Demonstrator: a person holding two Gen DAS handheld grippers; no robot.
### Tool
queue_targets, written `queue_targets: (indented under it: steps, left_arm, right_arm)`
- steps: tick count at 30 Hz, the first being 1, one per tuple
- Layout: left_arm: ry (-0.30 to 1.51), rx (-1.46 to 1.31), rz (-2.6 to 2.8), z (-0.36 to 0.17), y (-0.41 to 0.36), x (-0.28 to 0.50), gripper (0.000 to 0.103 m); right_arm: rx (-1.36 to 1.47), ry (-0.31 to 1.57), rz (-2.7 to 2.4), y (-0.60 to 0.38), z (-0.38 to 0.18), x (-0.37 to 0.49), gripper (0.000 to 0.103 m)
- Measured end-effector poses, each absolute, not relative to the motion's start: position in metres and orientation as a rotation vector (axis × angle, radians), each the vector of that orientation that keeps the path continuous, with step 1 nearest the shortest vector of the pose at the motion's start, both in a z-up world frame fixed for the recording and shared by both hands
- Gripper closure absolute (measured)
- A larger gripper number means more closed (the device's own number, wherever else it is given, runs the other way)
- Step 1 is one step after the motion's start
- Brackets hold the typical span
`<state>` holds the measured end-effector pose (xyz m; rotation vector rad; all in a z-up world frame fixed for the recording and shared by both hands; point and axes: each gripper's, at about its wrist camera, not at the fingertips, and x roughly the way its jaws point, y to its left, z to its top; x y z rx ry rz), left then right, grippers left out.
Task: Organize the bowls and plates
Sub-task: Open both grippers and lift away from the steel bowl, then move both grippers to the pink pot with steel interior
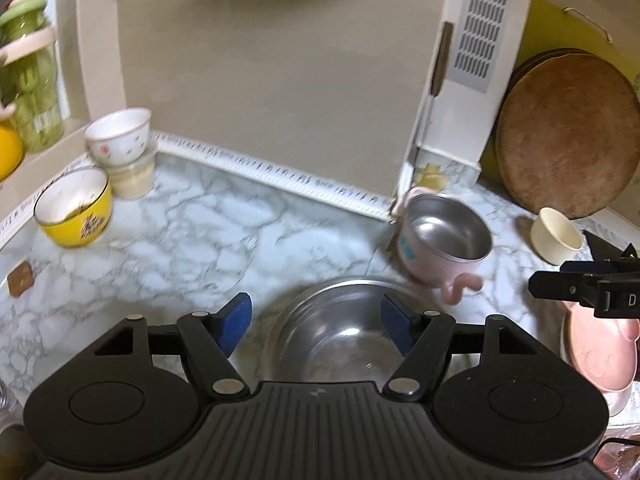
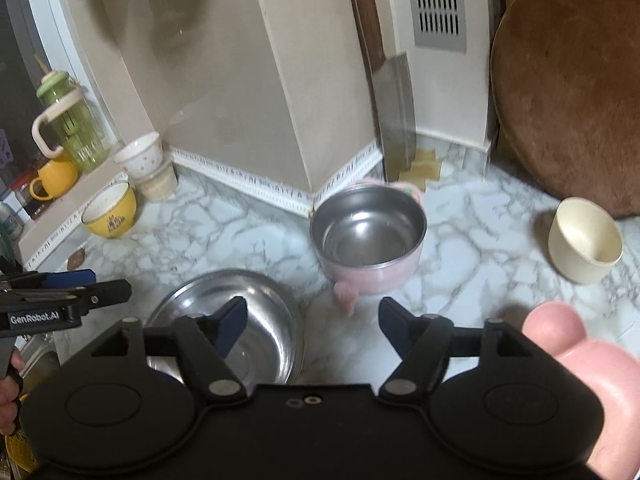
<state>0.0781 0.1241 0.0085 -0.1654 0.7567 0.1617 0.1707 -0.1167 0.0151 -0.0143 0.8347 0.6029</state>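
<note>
A wide steel bowl (image 1: 332,332) (image 2: 236,320) rests on the marble counter, below my left gripper (image 1: 316,322), which is open with nothing between its blue pads. My right gripper (image 2: 312,324) is open too, above bare counter between the steel bowl and a pink plate (image 2: 592,376) (image 1: 596,356). Beyond stands a pink steel-lined bowl with handles (image 1: 440,240) (image 2: 368,240). A cream cup (image 1: 558,238) (image 2: 584,240) sits to the right. At the far left are a yellow bowl (image 1: 74,208) (image 2: 112,216) and a white bowl (image 1: 120,136) (image 2: 140,156) stacked on a plastic tub.
A round wooden board (image 1: 568,136) (image 2: 568,88) leans at the back right. A cleaver (image 2: 392,112) stands against the white wall corner. A green bottle (image 2: 68,120) and an orange mug (image 2: 56,178) sit on the left ledge. A small brown block (image 1: 20,278) lies on the counter.
</note>
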Motion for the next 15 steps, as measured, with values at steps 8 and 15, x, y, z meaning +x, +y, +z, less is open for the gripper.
queue_targets:
  steps: [8,15]
  left_arm:
    - [0.718,-0.132,0.127,0.023,0.097,0.101,0.026]
    - [0.734,-0.155,0.127,0.024,0.085,0.137,0.026]
  right_arm:
    - [-0.012,0.771,0.564,-0.13,0.035,0.184,0.002]
    - [-0.015,0.748,0.533,-0.139,0.037,0.208,0.0]
